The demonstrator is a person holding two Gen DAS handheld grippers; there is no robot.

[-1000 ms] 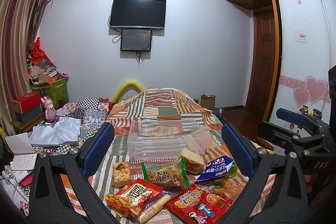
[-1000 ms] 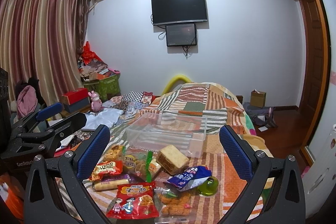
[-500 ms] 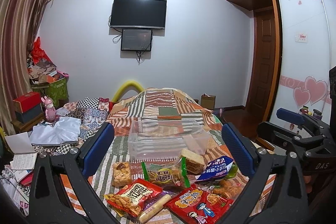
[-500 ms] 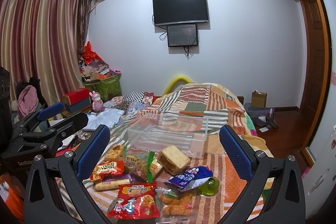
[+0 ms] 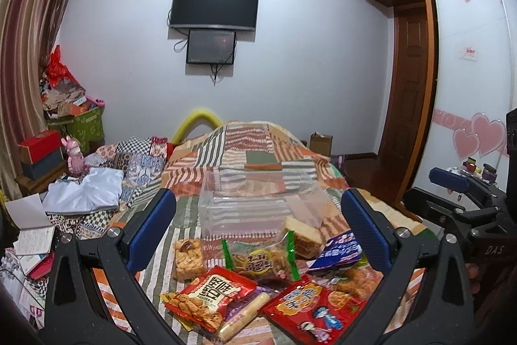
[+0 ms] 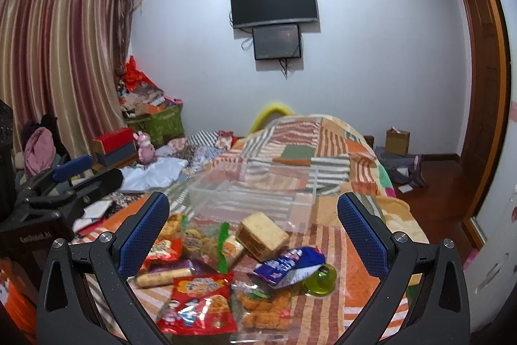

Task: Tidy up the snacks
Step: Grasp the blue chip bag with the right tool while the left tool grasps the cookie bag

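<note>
Several snack packs lie in a heap on the striped bedspread: a red pack (image 5: 311,311) (image 6: 198,301), an orange-red pack (image 5: 210,293), a blue pack (image 5: 337,253) (image 6: 287,264), a wrapped cake slice (image 5: 303,235) (image 6: 261,235) and a green-edged bag (image 5: 258,259). A clear plastic box (image 5: 255,199) (image 6: 255,199) stands empty just behind them. My left gripper (image 5: 257,228) is open above the heap. My right gripper (image 6: 253,230) is open above the heap too. Each gripper shows at the edge of the other's view.
A small green jar (image 6: 320,280) lies beside the blue pack. Folded clothes (image 5: 87,193) and notebooks (image 5: 32,231) sit left of the bed. Boxes and a pink toy (image 5: 76,156) stand by the curtain. A wardrobe (image 5: 468,80) and door are on the right.
The right wrist view has shifted slightly, so the right gripper has drifted a little. The left gripper and the snacks have not moved.
</note>
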